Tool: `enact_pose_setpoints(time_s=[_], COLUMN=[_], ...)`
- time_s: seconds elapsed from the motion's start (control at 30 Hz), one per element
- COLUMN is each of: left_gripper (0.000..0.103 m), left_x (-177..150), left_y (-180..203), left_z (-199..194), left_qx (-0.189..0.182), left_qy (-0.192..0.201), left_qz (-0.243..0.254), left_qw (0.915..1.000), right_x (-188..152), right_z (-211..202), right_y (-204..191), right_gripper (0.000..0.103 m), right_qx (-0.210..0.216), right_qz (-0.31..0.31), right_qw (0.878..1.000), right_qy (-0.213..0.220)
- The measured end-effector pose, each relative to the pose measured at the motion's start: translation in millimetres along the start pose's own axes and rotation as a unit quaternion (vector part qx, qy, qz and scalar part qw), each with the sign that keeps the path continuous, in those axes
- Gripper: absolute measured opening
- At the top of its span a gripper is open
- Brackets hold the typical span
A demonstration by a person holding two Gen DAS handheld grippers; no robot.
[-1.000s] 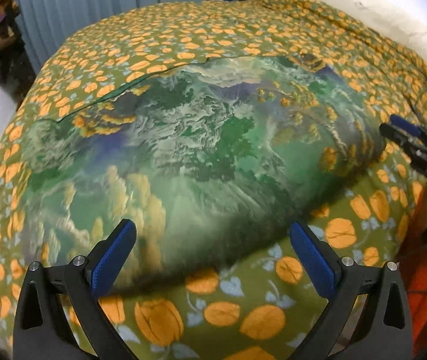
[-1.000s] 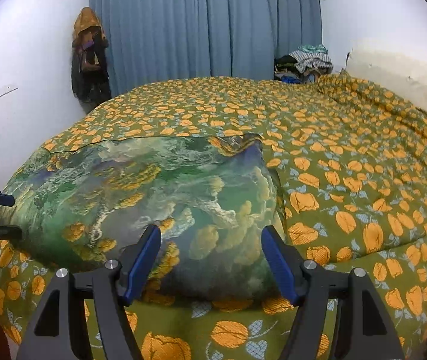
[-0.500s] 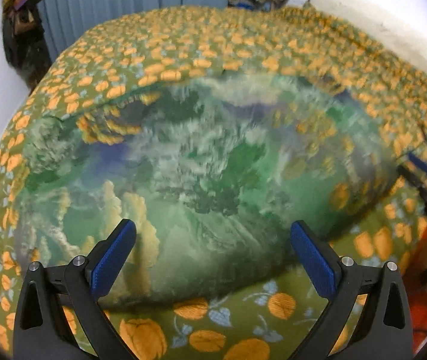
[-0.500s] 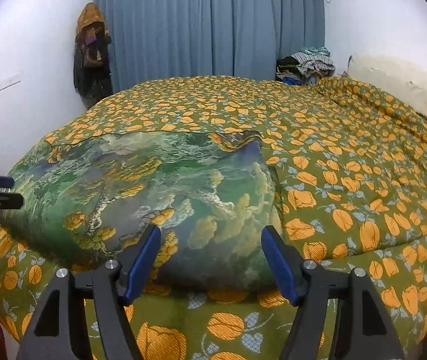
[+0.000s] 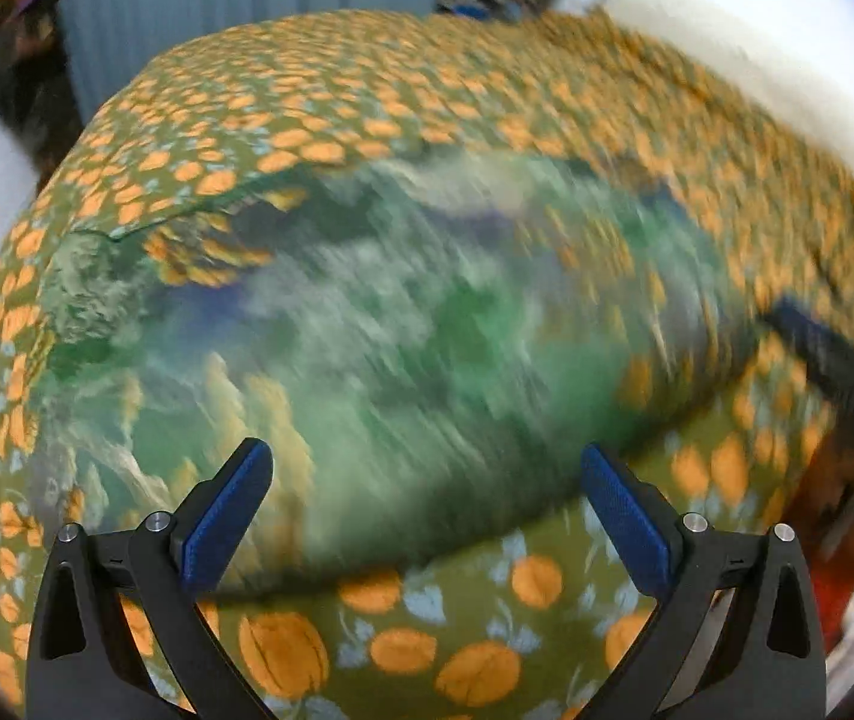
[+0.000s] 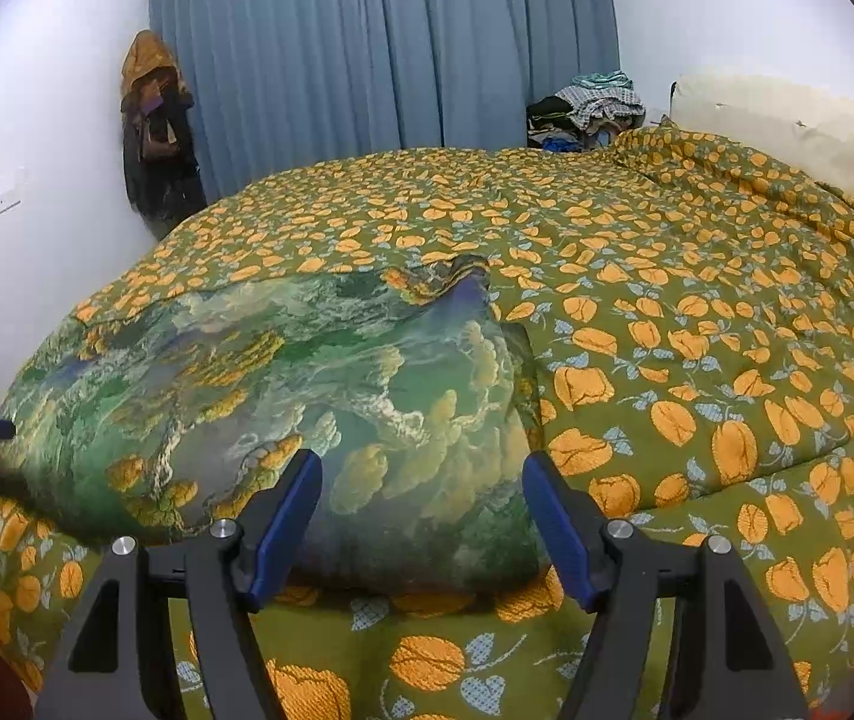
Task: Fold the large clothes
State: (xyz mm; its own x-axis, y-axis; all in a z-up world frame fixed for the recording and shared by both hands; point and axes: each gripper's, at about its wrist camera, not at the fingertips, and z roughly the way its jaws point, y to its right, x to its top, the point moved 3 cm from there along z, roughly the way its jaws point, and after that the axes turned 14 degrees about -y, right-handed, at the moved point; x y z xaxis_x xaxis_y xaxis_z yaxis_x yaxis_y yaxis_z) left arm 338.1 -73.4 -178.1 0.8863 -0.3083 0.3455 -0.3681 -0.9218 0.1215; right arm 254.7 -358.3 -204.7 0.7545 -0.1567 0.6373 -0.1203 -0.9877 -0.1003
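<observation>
A large green garment (image 6: 283,396) printed with clouds and landscape lies spread flat on the near part of a bed, on an olive bedspread (image 6: 697,312) patterned with orange flowers. The right gripper (image 6: 421,516) points forward and downward over the near edge of the bed, its blue-padded fingers (image 6: 283,522) standing well apart with nothing between them; its tips frame the garment's near right corner without touching the cloth. The left gripper (image 5: 427,510) tilts more steeply down toward the garment's near edge, over its left part, and its jaws are likewise wide open and empty, the pads clear of the fabric. The left wrist view is smeared by motion blur, so fine detail of the cloth there is unclear. Each gripper shows at the margin of the other's view: the right one as a dark shape at the right edge of the left view, the left one at the far left of the right view. Behind the bed hang blue curtains (image 6: 379,48), with a pile of clothes (image 6: 589,108) beside a cream headboard (image 6: 787,120).
</observation>
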Motion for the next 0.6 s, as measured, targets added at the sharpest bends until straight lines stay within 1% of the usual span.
enact_pose_setpoints(time_s=[0.07,0.13,0.2,0.27,0.33,0.4,0.43,0.47,0.5,0.57,0.6], left_gripper=[0.102,0.102,0.102,0.102,0.102,0.102,0.102,0.102,0.102,0.102,0.102], left_x=[9.5,18.7,29.0,36.6,41.6,44.1,43.7,42.8,41.9,40.8,40.3], left_y=[-1.6,0.7,4.4,-0.1,-5.7,-9.1,-10.2,-10.6,-10.9,-8.7,-5.4], left_z=[3.5,8.6,14.8,24.6,37.3,52.0,57.5,60.8,61.9,64.7,67.3], left_qx=[-0.005,-0.018,-0.032,-0.037,-0.036,0.003,0.027,0.032,0.030,0.032,0.037], left_qy=[0.003,0.006,0.018,0.016,0.006,-0.009,-0.012,-0.009,-0.007,-0.002,0.000], left_qz=[-0.016,-0.016,-0.017,-0.036,-0.055,-0.054,-0.050,-0.050,-0.052,-0.054,-0.047], left_qw=[0.9999,0.9997,0.9992,0.9985,0.9978,0.9985,0.9983,0.9982,0.9982,0.9980,0.9982], right_x=[-1.8,-3.6,-3.3,-1.6,-1.1,-2.6,-5.0,-7.9,-11.4,-17.7,-19.2], right_z=[4.9,11.4,16.3,21.1,28.6,37.1,43.8,47.2,49.9,57.9,63.4], right_y=[6.3,15.3,26.7,39.2,51.6,59.3,64.1,67.9,73.2,84.5,87.8], right_gripper=[0.074,0.074,0.074,0.075,0.076,0.077,0.077,0.077,0.077,0.080,0.081], right_qx=[0.003,0.012,0.021,0.039,0.066,0.099,0.119,0.120,0.126,0.145,0.165], right_qz=[0.013,0.032,0.058,0.089,0.125,0.152,0.169,0.183,0.202,0.245,0.263], right_qw=[1.000,0.999,0.997,0.994,0.988,0.981,0.975,0.971,0.966,0.953,0.944], right_qy=[-0.014,-0.030,-0.039,-0.046,-0.059,-0.073,-0.087,-0.094,-0.096,-0.107,-0.112])
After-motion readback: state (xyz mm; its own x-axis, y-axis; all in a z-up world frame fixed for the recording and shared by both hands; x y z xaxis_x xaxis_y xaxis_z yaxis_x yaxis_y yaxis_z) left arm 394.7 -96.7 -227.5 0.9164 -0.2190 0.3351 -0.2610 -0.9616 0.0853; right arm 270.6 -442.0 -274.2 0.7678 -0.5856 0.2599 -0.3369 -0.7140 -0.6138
